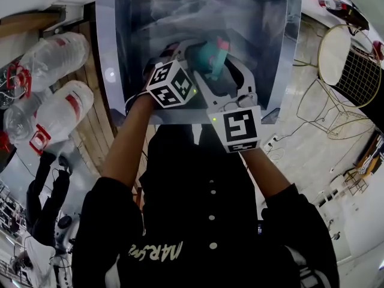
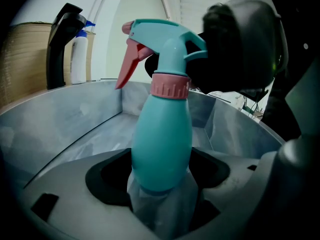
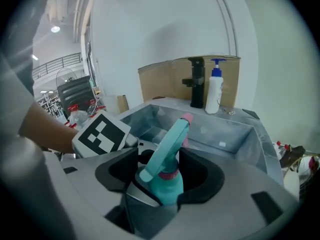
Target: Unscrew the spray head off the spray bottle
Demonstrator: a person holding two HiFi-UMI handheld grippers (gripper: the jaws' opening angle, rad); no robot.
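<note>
While clamping spray bottle (image 2: pixel 161 149) in left tool (image 2: pixel 162 201), with right tool (image 3: pixel 162 194) apart round spray head (image 3: pixel 167 144): expect slip on collar (image 2: pixel 170 85) if closed askew.

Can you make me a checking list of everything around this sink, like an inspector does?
Surface: metal sink, with the work held over it.
Job's things: teal spray bottle; its spray head with pink collar is still screwed on.
Clutter: plastic water bottles left of sink; pump bottle beside black tap.
Grippers: left hand-held gripper clamps the bottle's body; right hand-held gripper is open around the spray head.
Cables: white cable on the floor, right.
Surroundings: wire chair.
</note>
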